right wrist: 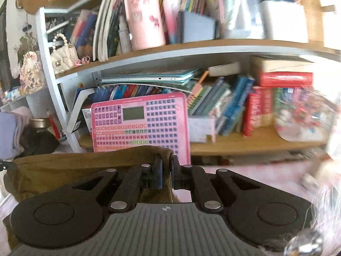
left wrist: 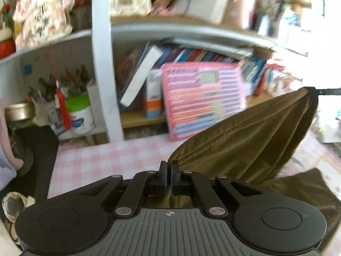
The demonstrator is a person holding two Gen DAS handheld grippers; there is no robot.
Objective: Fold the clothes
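An olive-brown garment (left wrist: 251, 140) hangs stretched in the air between my two grippers above a pink checked table (left wrist: 102, 157). My left gripper (left wrist: 169, 166) is shut on one edge of the cloth, which fans out to the right toward the other gripper's tip at the far right. In the right wrist view my right gripper (right wrist: 166, 162) is shut on a bunched corner of the same olive-brown garment (right wrist: 74, 166), whose upper edge runs off to the left. The lower part of the cloth droops below both grippers.
A white-framed shelf (left wrist: 102, 64) packed with books stands just behind the table. A pink keyboard toy (right wrist: 140, 123) leans against it. A pen cup (left wrist: 80, 111) and a tin (left wrist: 19, 111) sit at the left. Clothes are piled at the left (right wrist: 12, 132).
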